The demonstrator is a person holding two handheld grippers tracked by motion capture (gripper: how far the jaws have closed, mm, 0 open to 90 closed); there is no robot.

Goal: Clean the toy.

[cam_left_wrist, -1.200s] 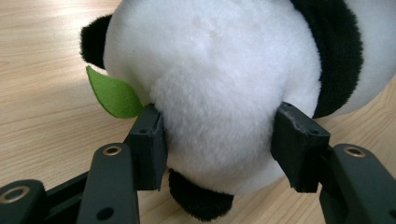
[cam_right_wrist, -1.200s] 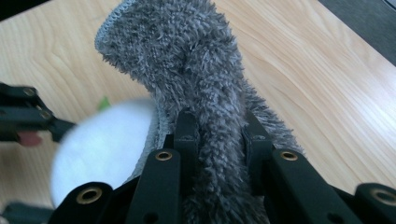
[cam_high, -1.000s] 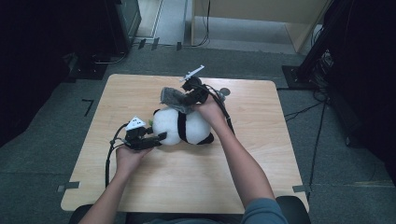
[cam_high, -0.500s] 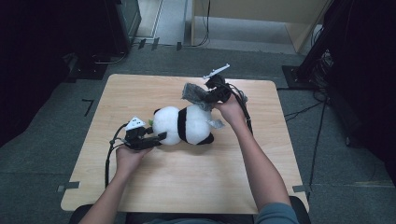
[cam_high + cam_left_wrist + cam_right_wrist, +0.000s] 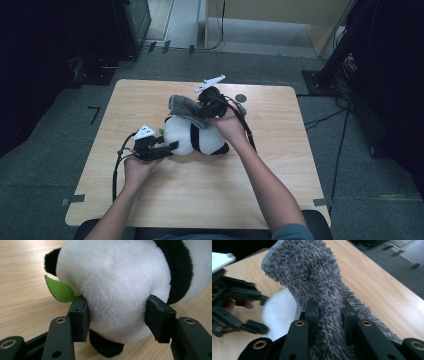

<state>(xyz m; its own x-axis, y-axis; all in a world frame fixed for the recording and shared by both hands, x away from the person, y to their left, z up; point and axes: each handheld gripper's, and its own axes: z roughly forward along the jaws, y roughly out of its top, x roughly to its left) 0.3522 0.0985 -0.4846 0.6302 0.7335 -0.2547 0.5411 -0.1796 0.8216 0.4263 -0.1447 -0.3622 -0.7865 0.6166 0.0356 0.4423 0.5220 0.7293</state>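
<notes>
A black and white plush panda [image 5: 196, 137] lies on the wooden table [image 5: 250, 180] near its middle. My left gripper [image 5: 170, 146] is shut on the panda's white head [image 5: 115, 290], one jaw on each side, and a green felt leaf [image 5: 59, 291] sticks out by the left jaw. A fuzzy grey cloth [image 5: 184, 109] hangs over the panda's top. My right gripper [image 5: 204, 111] is shut on the grey cloth [image 5: 317, 287], which bunches up between its jaws. The left gripper [image 5: 263, 326] also shows at the left of the right gripper view.
A small dark round disc [image 5: 241, 98] lies on the table behind the right hand. Cables [image 5: 118, 167] trail from both grippers. Dark equipment and a black stand [image 5: 350, 45] surround the table on the grey floor.
The right gripper swung right and back with the grey cloth, then came back left and now holds it over the panda. The left gripper and the panda have stayed put.
</notes>
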